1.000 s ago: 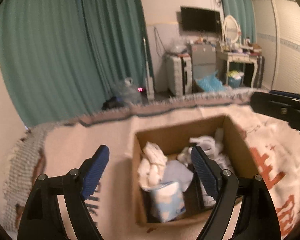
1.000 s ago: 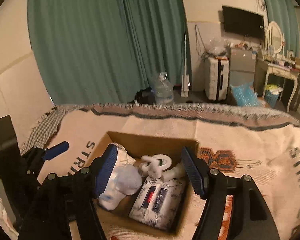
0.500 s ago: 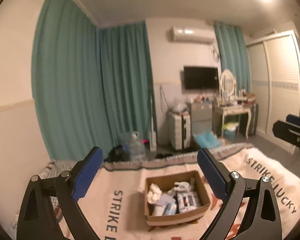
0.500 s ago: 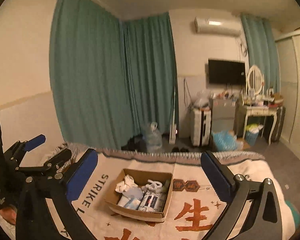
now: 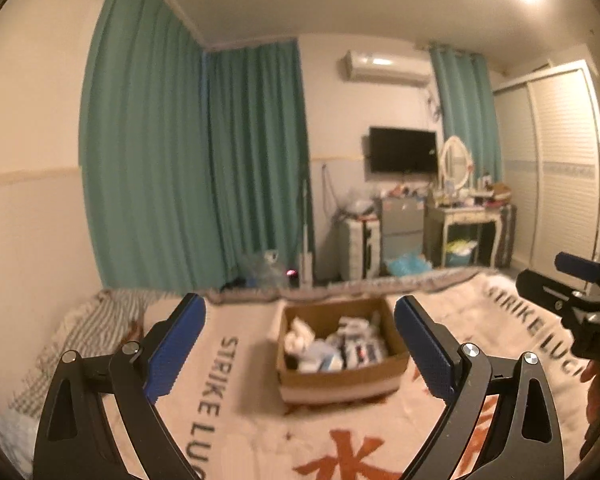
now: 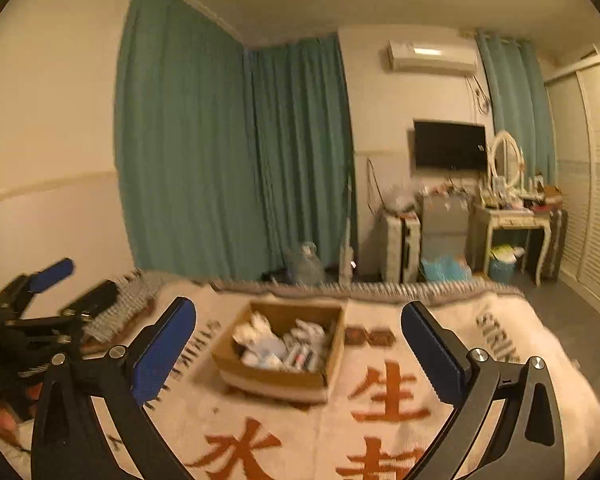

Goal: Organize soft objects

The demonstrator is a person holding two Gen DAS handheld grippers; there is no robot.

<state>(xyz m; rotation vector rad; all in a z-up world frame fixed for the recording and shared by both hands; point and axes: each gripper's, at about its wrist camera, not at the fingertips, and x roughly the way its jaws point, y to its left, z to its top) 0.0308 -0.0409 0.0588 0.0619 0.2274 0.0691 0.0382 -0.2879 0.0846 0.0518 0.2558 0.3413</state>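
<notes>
Squarely on the blanket [image 5: 244, 420] sits an open cardboard box [image 5: 340, 372], and the soft things [image 5: 332, 344] lie inside it: crumpled white cloth at its left end, pale packets and folded pieces filling the rest, blurred in both views. From the right wrist the same box [image 6: 276, 376] shows turned a little, its near wall facing the camera, the soft things [image 6: 280, 344] heaped inside. The blanket [image 6: 380, 420] under it is cream with large orange characters in front of the box and dark lettering to either side.

Neither tool touches the box. The left gripper [image 5: 300, 352] stands spread wide with nothing between its blue pads [image 5: 172, 352], the box seen through the gap, well apart from them. The right gripper [image 6: 300, 354] is likewise released and empty, pads [image 6: 432, 354] wide, and it also shows at the right edge of the left view [image 5: 580, 292].

Beyond the blanket's fringed far edge hang teal curtains [image 6: 228, 160]. Further right stand a wall television [image 6: 450, 146] and a dressing table with an oval mirror [image 6: 506, 160].
</notes>
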